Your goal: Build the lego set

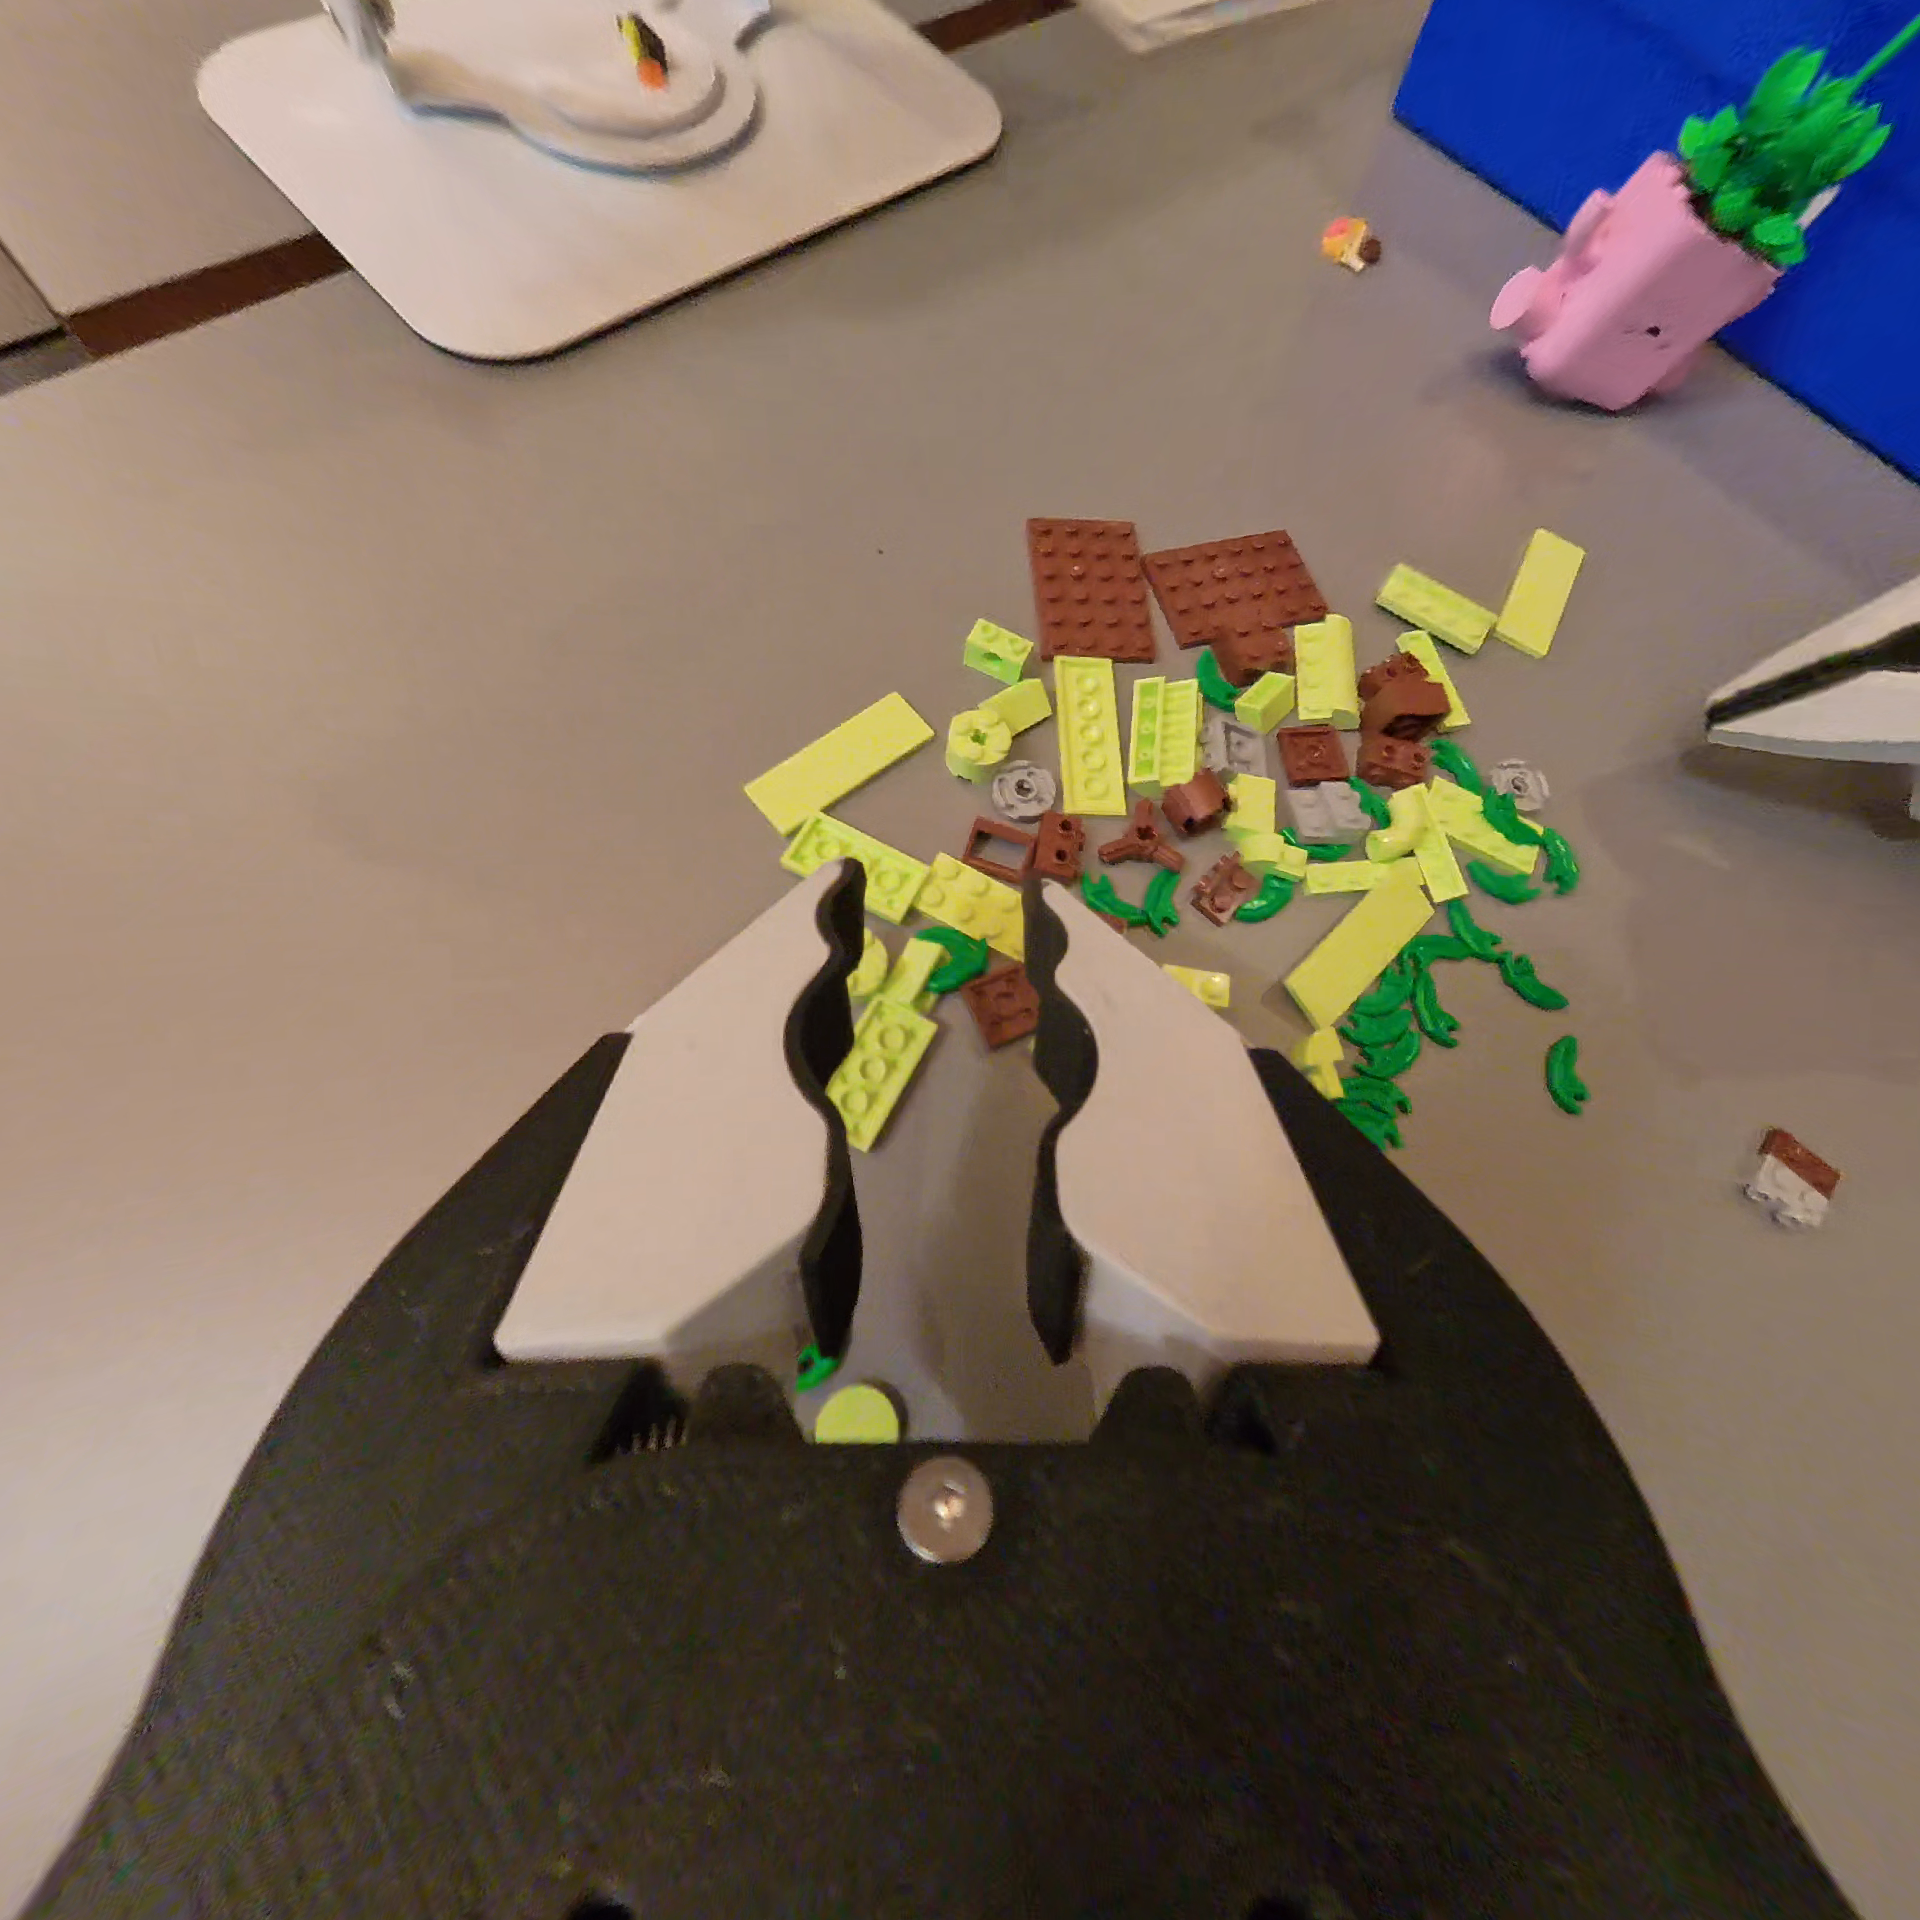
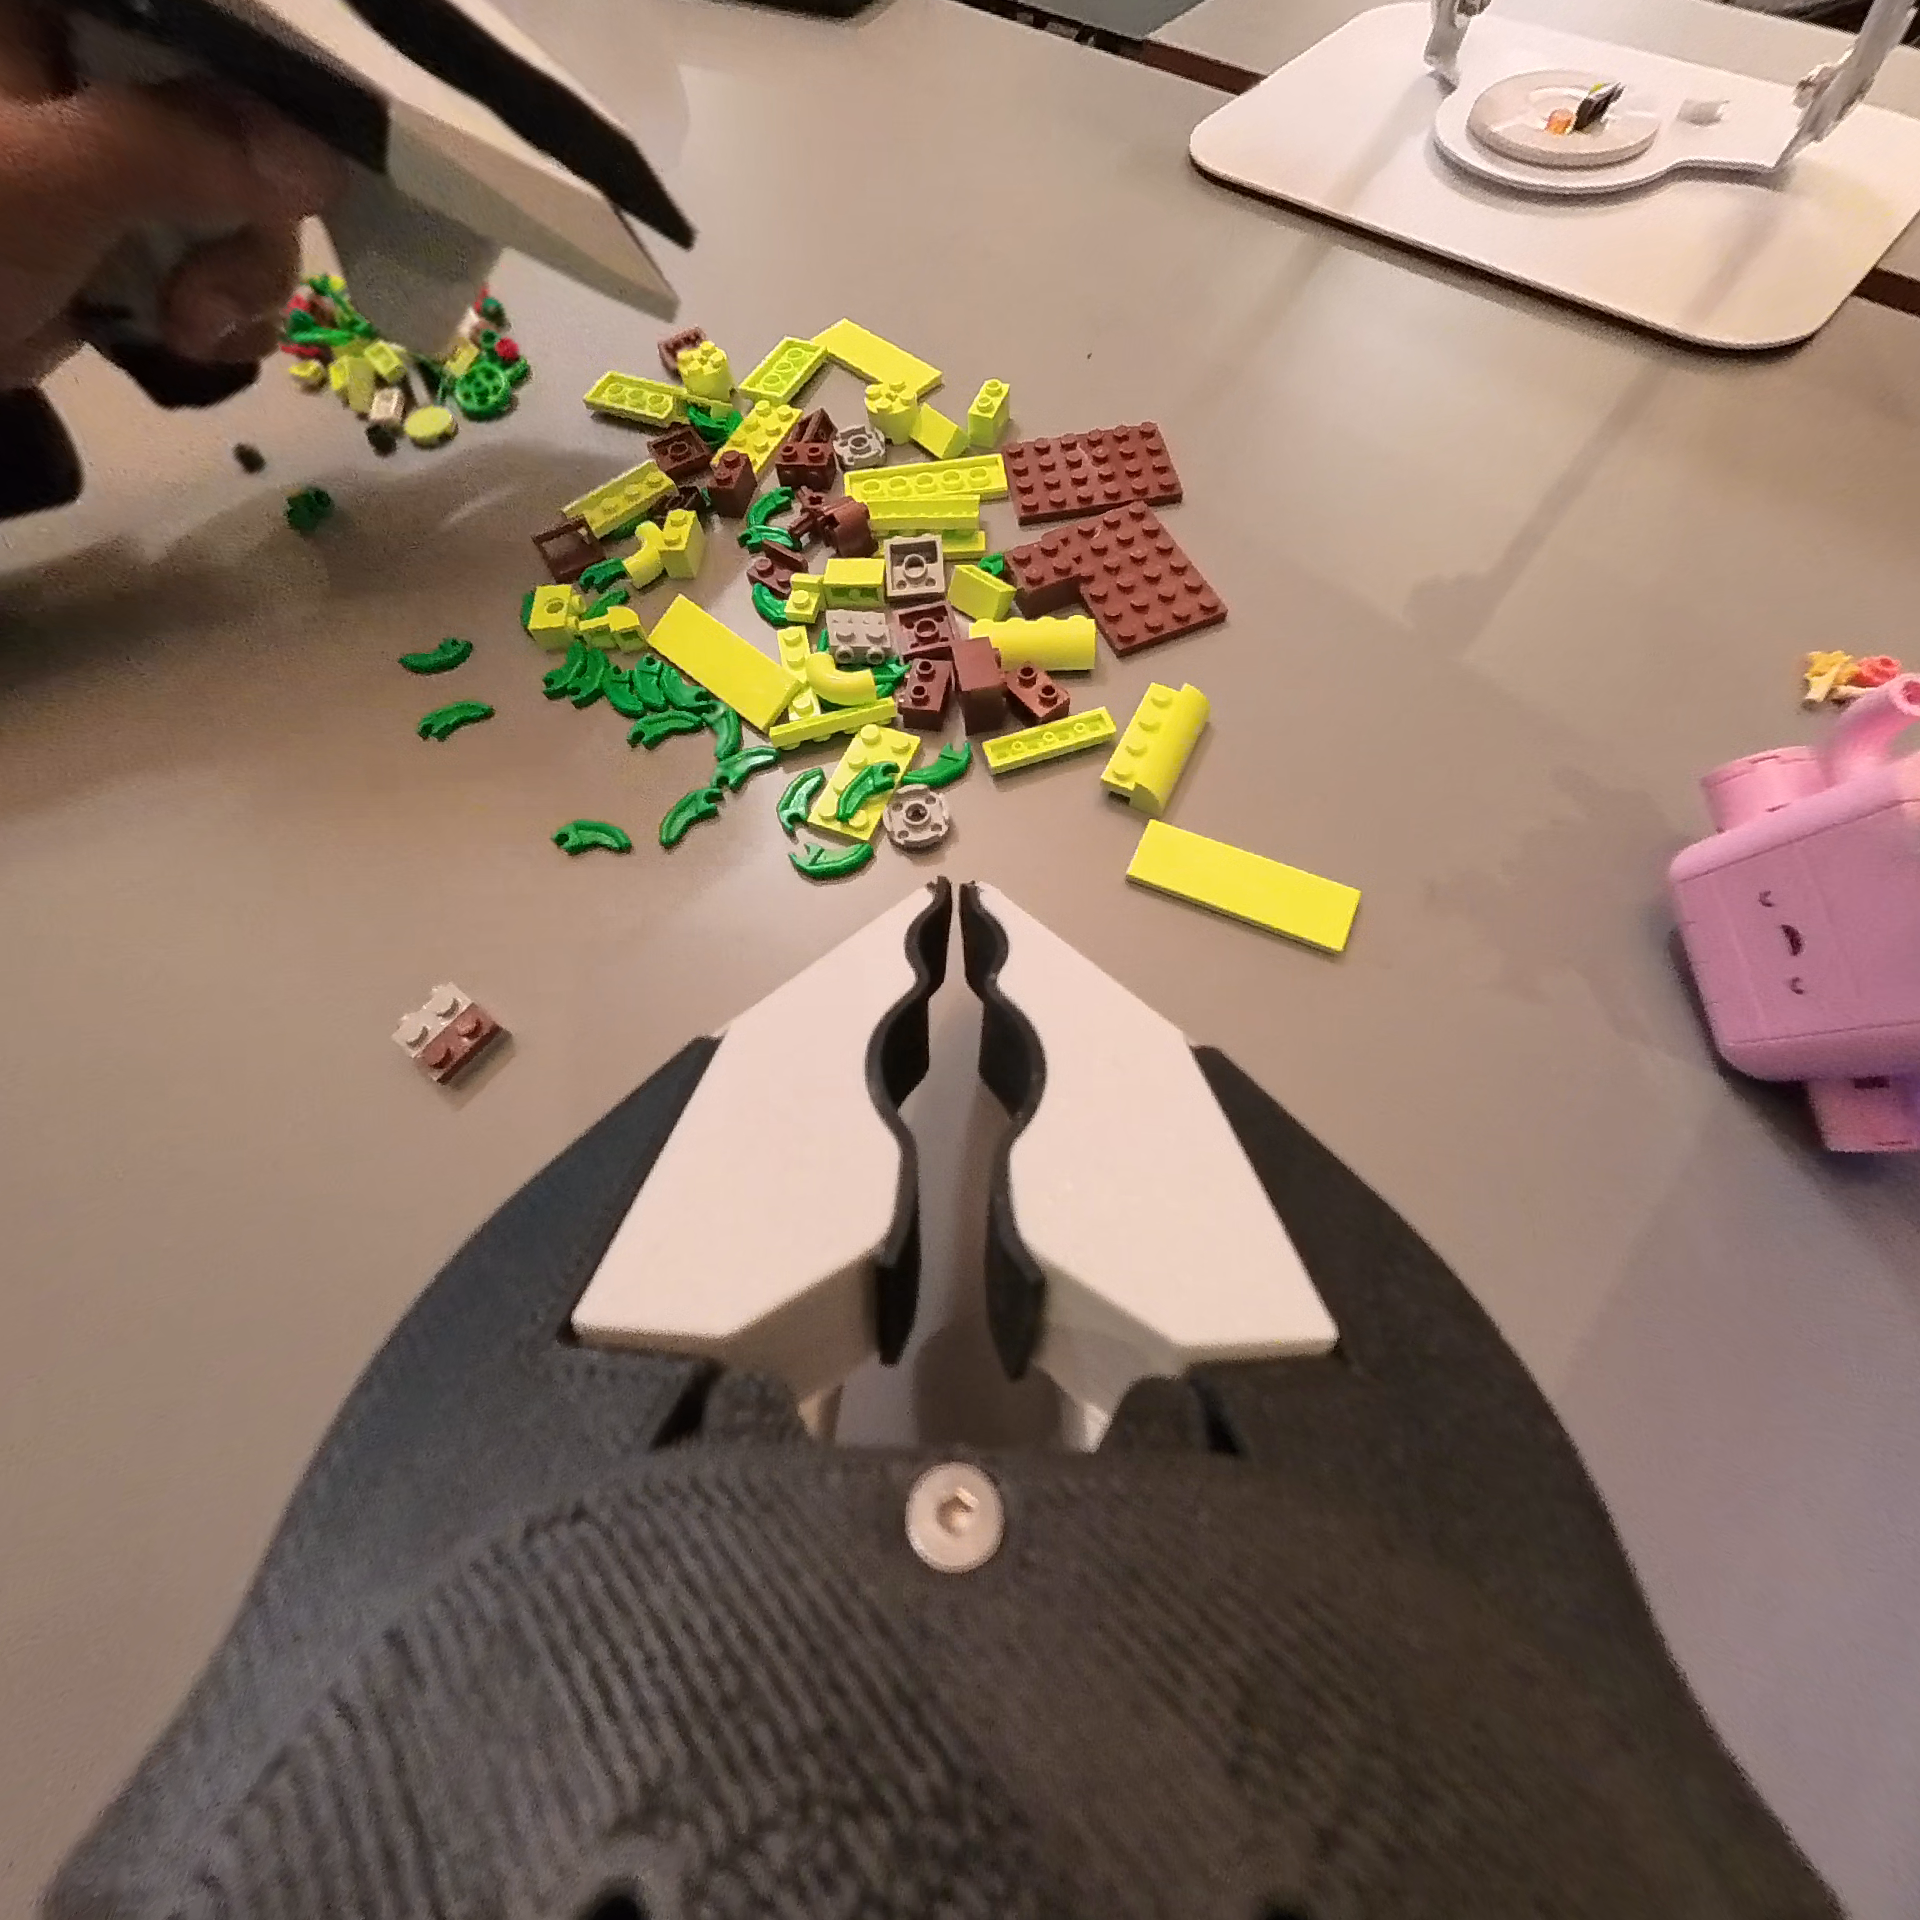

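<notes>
Overhead, left gripper (image 1: 940, 894) hangs parted above brick pile (image 1: 1195, 790).

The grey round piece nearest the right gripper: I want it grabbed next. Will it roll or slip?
The grey round piece lies flat, so it probably won't roll. It looks thin and low on the smooth table, so the shut right gripper may slide it rather than catch its edge.

Lime, reddish-brown, grey and dark green pieces make up the lego pile (image 2: 862, 582) on the plain grey worktop (image 2: 1455, 582). Beside it, the pot model (image 1: 1631, 291) is pink with bright green leaves. Both tongs (image 2: 956, 891) are pale grey with black ridged bodies.
</notes>
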`<action>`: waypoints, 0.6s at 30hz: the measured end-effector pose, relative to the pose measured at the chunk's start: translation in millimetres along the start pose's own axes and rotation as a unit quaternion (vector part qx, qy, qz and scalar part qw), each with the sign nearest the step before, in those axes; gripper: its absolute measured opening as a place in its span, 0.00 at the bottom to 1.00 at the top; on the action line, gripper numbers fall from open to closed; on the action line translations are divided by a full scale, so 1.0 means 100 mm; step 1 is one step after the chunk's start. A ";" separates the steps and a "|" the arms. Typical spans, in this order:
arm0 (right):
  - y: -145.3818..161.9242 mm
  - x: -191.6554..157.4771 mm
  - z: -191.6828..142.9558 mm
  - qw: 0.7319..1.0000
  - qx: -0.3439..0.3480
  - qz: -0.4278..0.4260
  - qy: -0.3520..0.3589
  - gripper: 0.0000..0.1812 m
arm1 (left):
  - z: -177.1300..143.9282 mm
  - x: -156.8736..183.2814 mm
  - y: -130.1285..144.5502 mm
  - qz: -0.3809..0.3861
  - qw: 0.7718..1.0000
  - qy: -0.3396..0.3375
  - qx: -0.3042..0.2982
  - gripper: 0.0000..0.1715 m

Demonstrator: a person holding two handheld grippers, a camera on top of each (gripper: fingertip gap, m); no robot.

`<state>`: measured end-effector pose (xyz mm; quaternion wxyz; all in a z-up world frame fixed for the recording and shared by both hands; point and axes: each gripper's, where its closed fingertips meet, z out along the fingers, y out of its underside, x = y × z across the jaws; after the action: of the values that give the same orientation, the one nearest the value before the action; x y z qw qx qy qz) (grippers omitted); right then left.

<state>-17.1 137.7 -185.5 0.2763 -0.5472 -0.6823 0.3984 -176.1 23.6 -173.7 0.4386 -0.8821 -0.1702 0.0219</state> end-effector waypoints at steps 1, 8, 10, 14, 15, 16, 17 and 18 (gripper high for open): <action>0.00 0.00 0.00 1.000 0.001 -0.001 0.000 0.00 | 0.04 0.00 -0.01 -0.002 1.000 0.012 -0.011 0.16; 0.00 -0.02 0.00 1.000 0.001 -0.010 -0.001 0.00 | 0.17 0.00 0.02 0.043 0.998 0.027 -0.048 0.00; 0.00 -0.03 0.00 1.000 -0.001 -0.012 -0.001 0.00 | 0.18 0.05 0.06 0.047 0.997 0.030 -0.051 0.00; 0.01 -0.03 0.01 1.000 -0.002 -0.013 -0.004 0.00 | 0.23 0.15 0.18 0.053 0.994 0.060 -0.075 0.10; 0.00 -0.04 0.01 1.000 -0.002 -0.013 -0.004 0.00 | 0.24 0.16 0.20 0.054 0.994 0.061 -0.077 0.12; 0.00 -0.04 0.01 1.000 -0.001 -0.014 -0.004 0.00 | 0.25 0.16 0.20 0.055 0.993 0.061 -0.079 0.14; 0.00 -0.04 0.01 1.000 -0.001 -0.014 -0.005 0.00 | 0.26 0.16 0.22 0.056 0.993 0.063 -0.083 0.15; 0.00 -0.04 0.01 1.000 -0.001 -0.015 -0.005 0.00 | 0.27 0.15 0.23 0.056 0.993 0.063 -0.085 0.17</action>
<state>-16.4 133.7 -185.7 0.2782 -0.5354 -0.6921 0.3961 -160.4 36.2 -206.0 0.3696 -0.9241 -0.0937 -0.0236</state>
